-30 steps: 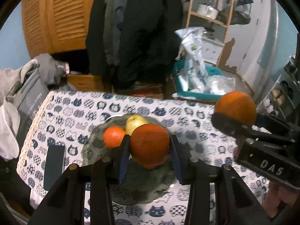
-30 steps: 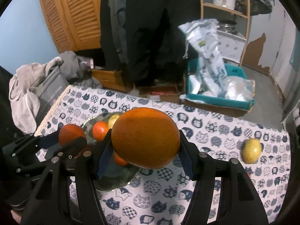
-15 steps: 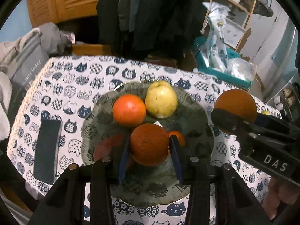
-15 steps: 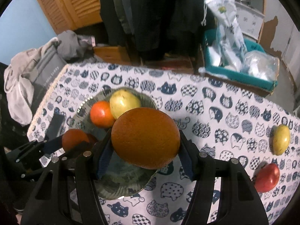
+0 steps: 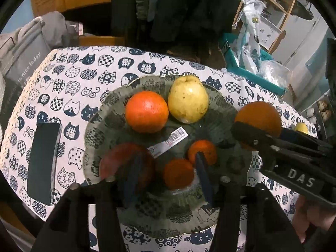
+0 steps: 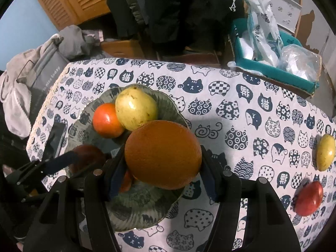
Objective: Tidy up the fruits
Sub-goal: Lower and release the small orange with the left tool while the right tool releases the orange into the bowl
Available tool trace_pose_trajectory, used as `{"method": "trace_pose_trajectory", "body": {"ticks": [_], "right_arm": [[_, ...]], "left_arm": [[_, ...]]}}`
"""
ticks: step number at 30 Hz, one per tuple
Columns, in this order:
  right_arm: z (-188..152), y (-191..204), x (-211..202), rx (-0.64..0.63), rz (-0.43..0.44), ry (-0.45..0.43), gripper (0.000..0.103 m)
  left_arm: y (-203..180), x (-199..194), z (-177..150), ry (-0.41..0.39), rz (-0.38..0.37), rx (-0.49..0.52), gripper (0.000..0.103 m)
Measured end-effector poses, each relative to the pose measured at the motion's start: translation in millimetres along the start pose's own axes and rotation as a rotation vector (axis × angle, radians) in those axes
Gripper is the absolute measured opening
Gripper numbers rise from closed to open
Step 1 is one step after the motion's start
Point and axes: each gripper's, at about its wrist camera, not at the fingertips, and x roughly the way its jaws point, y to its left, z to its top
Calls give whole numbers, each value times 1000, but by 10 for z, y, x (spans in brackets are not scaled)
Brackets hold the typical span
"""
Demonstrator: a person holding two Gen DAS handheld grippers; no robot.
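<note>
A dark green plate (image 5: 212,212) (image 6: 138,210) on the cat-print cloth holds an orange (image 5: 146,111) (image 6: 107,120), a yellow pear (image 5: 188,99) (image 6: 136,108), a reddish fruit (image 5: 117,161) and two small oranges (image 5: 178,173) (image 5: 202,151). My left gripper (image 5: 167,174) is open low over the plate, its fingers on either side of the nearer small orange. My right gripper (image 6: 161,166) is shut on a large orange (image 6: 162,154) (image 5: 258,116) above the plate's right rim. A yellow fruit (image 6: 325,152) and a red fruit (image 6: 308,198) lie on the cloth at the right.
A dark phone (image 5: 43,159) lies on the cloth left of the plate. A barcode label (image 5: 168,140) sits in the plate. Behind the table are a grey bag (image 6: 42,77), hanging coats and a teal bin (image 6: 273,69) with plastic bags.
My left gripper came down to the plate and opened, letting go of the dark orange it held. My right gripper moved closer over the plate with its large orange.
</note>
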Motion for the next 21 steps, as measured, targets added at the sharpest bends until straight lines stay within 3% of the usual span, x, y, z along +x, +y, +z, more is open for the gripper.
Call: {"method": "trace_pose_trajectory", "body": {"ticks": [8,19,21], "right_arm": [[15,81,163,-21,29,37,65],[-35,346,366,-103,32,97,66],[-40,366,344,-109,37,86,73]], "left_arm": [[213,-174,53,-33,9,-57,64],[480,-263,77,-52,78,-108,64],[501,-272,66,-52,79,-114,64]]}}
